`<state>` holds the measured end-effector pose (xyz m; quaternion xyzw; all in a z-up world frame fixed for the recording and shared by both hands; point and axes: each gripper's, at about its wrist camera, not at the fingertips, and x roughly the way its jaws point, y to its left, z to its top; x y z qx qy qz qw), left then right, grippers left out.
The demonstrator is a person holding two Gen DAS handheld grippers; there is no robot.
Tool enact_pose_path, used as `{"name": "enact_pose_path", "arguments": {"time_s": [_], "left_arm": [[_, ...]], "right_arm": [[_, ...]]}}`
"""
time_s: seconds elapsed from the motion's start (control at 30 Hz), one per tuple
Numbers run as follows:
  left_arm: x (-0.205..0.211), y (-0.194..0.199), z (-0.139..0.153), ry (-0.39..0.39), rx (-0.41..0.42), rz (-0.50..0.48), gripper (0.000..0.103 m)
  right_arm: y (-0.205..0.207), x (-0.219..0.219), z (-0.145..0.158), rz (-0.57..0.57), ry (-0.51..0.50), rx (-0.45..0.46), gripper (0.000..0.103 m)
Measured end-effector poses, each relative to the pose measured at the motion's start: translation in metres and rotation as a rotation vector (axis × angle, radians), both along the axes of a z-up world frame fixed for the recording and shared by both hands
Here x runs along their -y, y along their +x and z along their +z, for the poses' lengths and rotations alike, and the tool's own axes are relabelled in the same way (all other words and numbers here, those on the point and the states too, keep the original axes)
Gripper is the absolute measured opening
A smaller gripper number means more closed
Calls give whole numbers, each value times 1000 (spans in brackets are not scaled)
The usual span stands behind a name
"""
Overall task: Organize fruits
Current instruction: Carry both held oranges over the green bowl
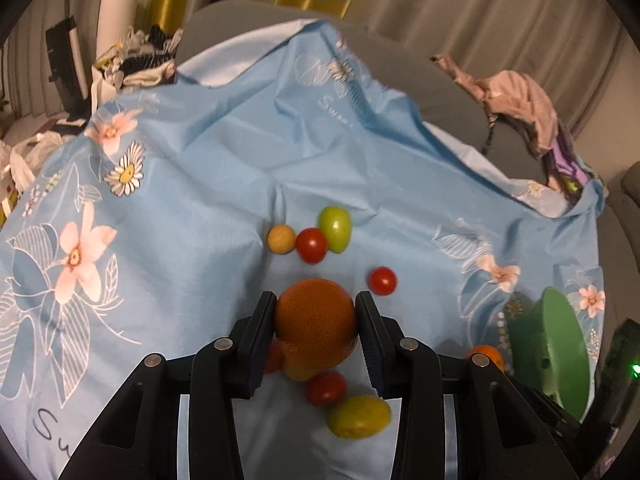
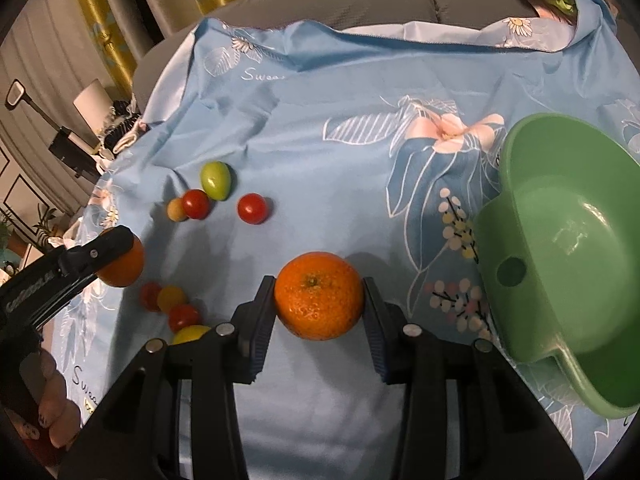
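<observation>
My left gripper point(image 1: 316, 320) is shut on an orange point(image 1: 315, 322) and holds it above the blue floral cloth point(image 1: 200, 168); it also shows at the left of the right wrist view point(image 2: 120, 258). My right gripper point(image 2: 319, 300) is shut on a second orange point(image 2: 319, 295), just left of the green bowl point(image 2: 568, 264). Small tomatoes lie on the cloth: a far group with a green one point(image 1: 336, 228), a red one point(image 1: 311, 245), a yellow one point(image 1: 281, 239) and a lone red one point(image 1: 383, 280). A near group sits under my left gripper, with a red one point(image 1: 326, 388) and a yellow one point(image 1: 358, 416).
The cloth covers a grey sofa point(image 2: 320, 4) whose back rises behind it. Clothes point(image 1: 520, 100) hang over the sofa at the right. Clutter and a lamp point(image 1: 116, 20) stand at the far left. The green bowl shows at the right edge of the left wrist view point(image 1: 556, 344).
</observation>
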<state>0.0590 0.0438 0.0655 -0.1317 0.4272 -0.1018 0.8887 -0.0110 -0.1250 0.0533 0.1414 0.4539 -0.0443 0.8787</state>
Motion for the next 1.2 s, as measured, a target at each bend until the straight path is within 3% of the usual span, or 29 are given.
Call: {"name": "enact_pose_path", "arguments": {"time_s": [0.93, 1.2], "left_arm": [[35, -49, 43, -12, 162, -113, 40], [64, -55, 50, 10, 187, -166, 40]], "right_arm": [[-39, 17, 54, 10, 71, 181, 42], [-53, 38, 69, -29, 79, 242, 42]]}}
